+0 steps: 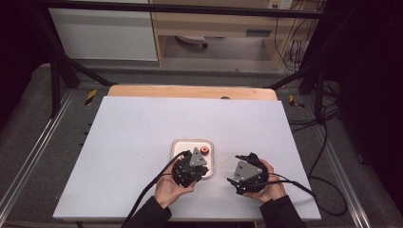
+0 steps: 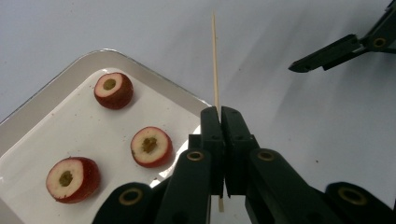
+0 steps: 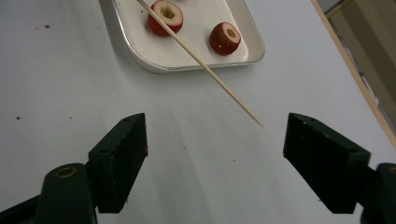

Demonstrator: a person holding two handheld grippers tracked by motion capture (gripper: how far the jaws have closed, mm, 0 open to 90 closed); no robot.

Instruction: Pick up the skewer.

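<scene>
- Pale wood in a black clamp: your left gripper (image 2: 219,116) has its two jaws pressed together on a thin wooden skewer (image 2: 215,60), which runs straight out past the jaw tips over the white table (image 2: 303,121).
- The skewer's sharp end hangs in the air, touching nothing, between your two hands in the high view (image 1: 223,163).
- Your right gripper (image 3: 215,140) faces that point with its jaws standing wide apart and nothing between them; the skewer tip (image 3: 259,125) sits just ahead of the gap.
- In the left gripper view, one jaw of your right gripper (image 2: 327,53) shows at upper right, well apart from the skewer.
- A shallow white rectangular tray (image 2: 56,79) lies on the table just beside your left gripper.
- Three red-skinned, cored fruit pieces with pale flesh rest in the tray, apart from each other: one near the far rim (image 2: 113,90), one in the middle (image 2: 150,146), one at the near side (image 2: 72,178).
</scene>
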